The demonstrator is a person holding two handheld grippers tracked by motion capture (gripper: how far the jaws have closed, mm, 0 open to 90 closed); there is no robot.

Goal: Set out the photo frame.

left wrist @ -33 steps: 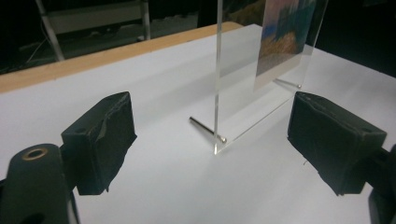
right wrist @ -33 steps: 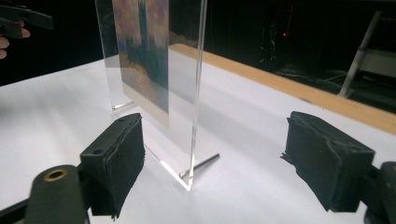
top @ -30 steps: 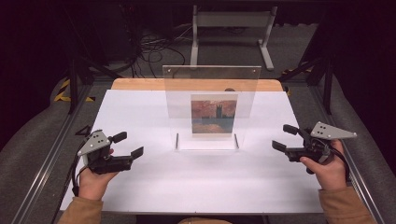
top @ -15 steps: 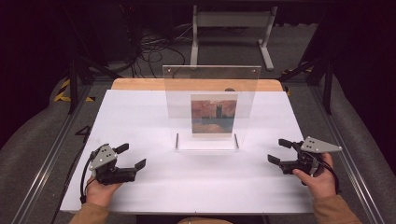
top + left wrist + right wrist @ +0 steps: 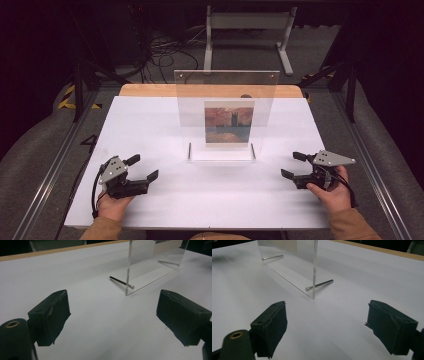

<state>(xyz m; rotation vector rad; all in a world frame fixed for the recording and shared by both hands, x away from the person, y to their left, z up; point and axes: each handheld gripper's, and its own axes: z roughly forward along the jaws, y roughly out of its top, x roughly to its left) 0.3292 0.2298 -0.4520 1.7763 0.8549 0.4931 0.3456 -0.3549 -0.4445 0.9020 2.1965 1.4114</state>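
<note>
Left tongs (image 5: 143, 168) & right tongs (image 5: 295, 165) both released, clear acrylic frame (image 5: 226, 115) upright btwn them w/ sunset picture (image 5: 229, 122)

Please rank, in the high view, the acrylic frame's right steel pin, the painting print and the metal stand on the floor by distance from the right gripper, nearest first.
From the right gripper:
1. Right steel pin, at the acrylic frame's base, nearest.
2. Painting print, mid-table inside the frame.
3. Metal stand, on the floor beyond the table, farthest.
</note>
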